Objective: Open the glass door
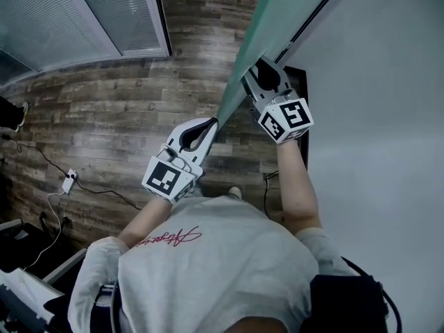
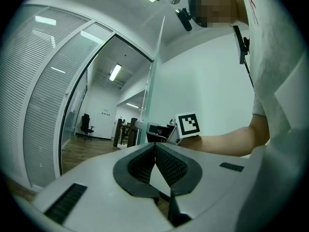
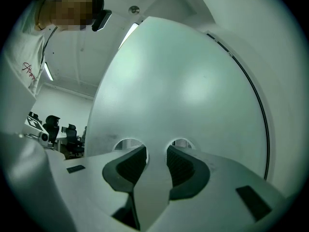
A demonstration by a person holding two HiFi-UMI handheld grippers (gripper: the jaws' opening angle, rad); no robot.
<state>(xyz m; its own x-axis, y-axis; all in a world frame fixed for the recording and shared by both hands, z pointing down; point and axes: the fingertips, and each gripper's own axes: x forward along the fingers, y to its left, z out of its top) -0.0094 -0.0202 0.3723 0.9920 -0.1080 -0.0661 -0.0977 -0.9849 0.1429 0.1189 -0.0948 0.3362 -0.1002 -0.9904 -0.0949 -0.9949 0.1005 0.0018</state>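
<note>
Flanking the tall frosted, green-tinted glass door panel (image 1: 260, 40), the grippers sit one on each side of its free edge. In the head view the panel runs from 1 o'clock down to centre, between the plain grey wall (image 1: 388, 116) and the dark wood-plank floor (image 1: 104, 116). It stands off from the wall at an angle, so I judge it partly open.

Left gripper (image 1: 207, 127): at 7 o'clock of the panel's near end, with its tip at the edge. The jaws meet tip to tip with nothing between them. Its own view shows the panel edge-on (image 2: 153, 76) at 12 o'clock. It looks set as a blunt pusher or steadier rather than a clamp.

Right gripper (image 1: 259, 66): at 1 o'clock of the left one, on the wall side, facing the glass. The jaws stand well apart and grip nothing. Frosted glass (image 3: 193, 81) fills its view, with two small clear round spots just past the tips. The view is too close to show whether the tips touch the glass; it probably bears on the face to swing the door.
</note>
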